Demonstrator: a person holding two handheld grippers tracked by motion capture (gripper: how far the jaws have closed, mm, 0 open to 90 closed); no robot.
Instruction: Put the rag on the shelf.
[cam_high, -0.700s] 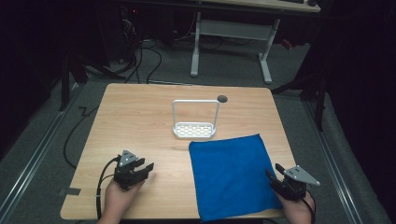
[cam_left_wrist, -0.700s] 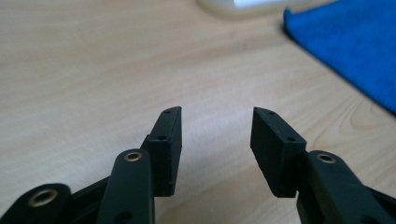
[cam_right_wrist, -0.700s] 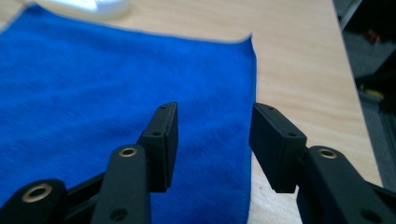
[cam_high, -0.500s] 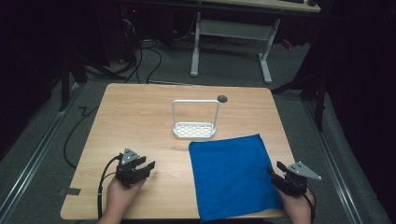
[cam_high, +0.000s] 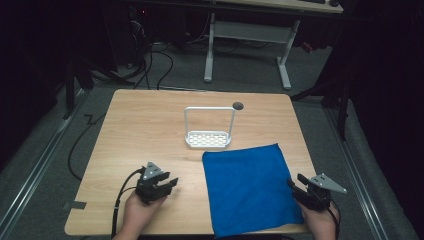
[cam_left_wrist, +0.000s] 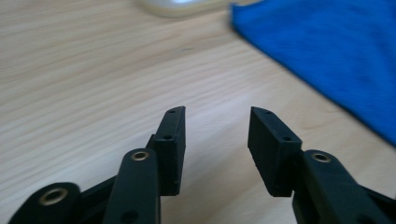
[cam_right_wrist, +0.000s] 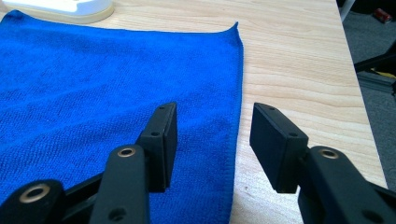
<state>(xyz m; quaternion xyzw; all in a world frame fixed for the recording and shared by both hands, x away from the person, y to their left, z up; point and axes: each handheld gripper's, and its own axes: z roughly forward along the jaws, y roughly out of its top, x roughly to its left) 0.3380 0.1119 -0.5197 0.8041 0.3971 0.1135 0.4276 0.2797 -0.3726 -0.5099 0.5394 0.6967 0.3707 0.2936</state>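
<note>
- Left claw hovers near the table's near edge, toward its left corner, with its jaws apart and nothing between them; in the left gripper view bare wood shows through the gap
- Right claw sits at the near right corner, jaws parted and holding nothing; in the right gripper view its left jaw hangs over the cloth's right hem while the other is over bare wood
- Blue cloth lies spread flat on the near right part of the table, its near edge reaching the table's near edge
- White rack stands just beyond the cloth's far edge, about mid-table
- Small dark round spot lies near the far edge, behind the rack
</note>
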